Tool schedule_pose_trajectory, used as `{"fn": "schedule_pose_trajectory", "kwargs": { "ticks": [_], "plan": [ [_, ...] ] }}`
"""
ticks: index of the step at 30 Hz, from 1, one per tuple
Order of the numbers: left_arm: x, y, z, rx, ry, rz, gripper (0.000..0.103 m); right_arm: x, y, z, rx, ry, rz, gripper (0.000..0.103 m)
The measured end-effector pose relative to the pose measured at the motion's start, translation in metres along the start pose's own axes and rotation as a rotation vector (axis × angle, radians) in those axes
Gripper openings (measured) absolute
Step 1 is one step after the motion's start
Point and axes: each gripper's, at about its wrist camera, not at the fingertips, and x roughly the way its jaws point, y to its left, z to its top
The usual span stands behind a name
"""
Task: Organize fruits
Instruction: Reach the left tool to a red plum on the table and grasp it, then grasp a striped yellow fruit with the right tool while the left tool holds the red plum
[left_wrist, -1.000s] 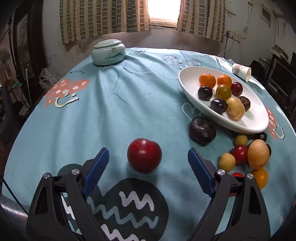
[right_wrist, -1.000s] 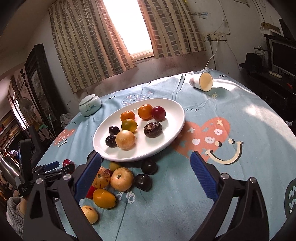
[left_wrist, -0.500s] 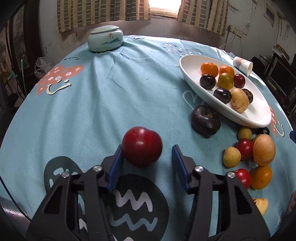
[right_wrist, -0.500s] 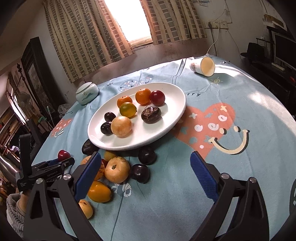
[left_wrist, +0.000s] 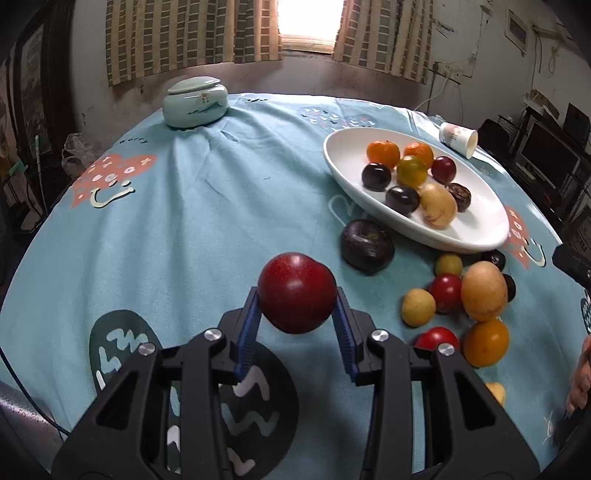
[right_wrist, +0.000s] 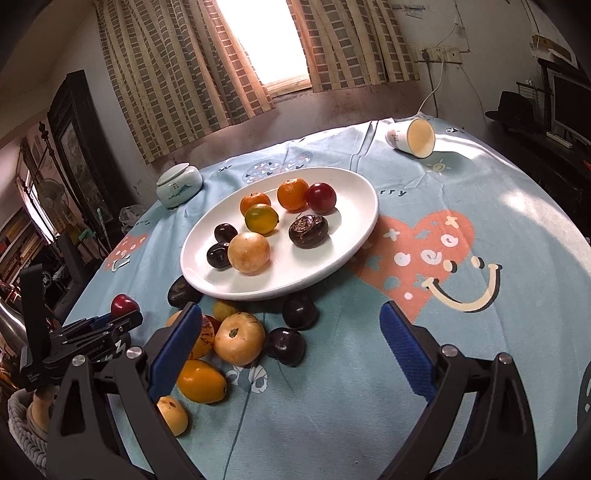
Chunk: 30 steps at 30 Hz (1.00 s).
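Note:
My left gripper (left_wrist: 297, 314) is shut on a dark red plum (left_wrist: 296, 292) and holds it above the blue tablecloth; the plum also shows in the right wrist view (right_wrist: 124, 305). A white oval plate (left_wrist: 480, 236) to the right holds several fruits; it shows in the right wrist view (right_wrist: 295, 280) too. Several loose fruits (left_wrist: 480, 291) lie in front of the plate, with a big dark fruit (left_wrist: 366, 246) nearest the plum. My right gripper (right_wrist: 288, 347) is open and empty above the loose fruits (right_wrist: 240, 338).
A pale green lidded jar (left_wrist: 195, 101) stands at the table's far left. A paper cup (right_wrist: 412, 135) lies on its side at the far right. The tablecloth (left_wrist: 184, 221) hangs over the round table's edge; furniture stands around.
My left gripper closed on the red plum and lifted it off the cloth. My right gripper moved nearer to the loose fruits and stayed open.

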Motion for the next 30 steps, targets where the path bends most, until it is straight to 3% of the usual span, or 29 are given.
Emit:
{"fn": "schedule_pose_trajectory", "kwargs": {
  "ticks": [5, 11, 18, 30],
  "plan": [
    [-0.011, -0.012, -0.023, 0.054, 0.030, -0.027, 0.040, -0.003, 0.012, -0.002, -0.043, -0.013, 0.043, 0.097],
    [-0.007, -0.001, -0.029, 0.008, 0.073, -0.027, 0.040, 0.003, 0.048, -0.015, -0.162, 0.009, 0.065, 0.097],
    [-0.004, -0.004, -0.030, 0.024, 0.082, -0.014, 0.040, 0.027, 0.087, -0.029, -0.288, 0.063, 0.060, 0.079],
    [-0.003, -0.011, -0.031, 0.056, 0.082, 0.001, 0.042, 0.052, 0.086, -0.027, -0.270, 0.109, 0.042, 0.063]
  ]
}}
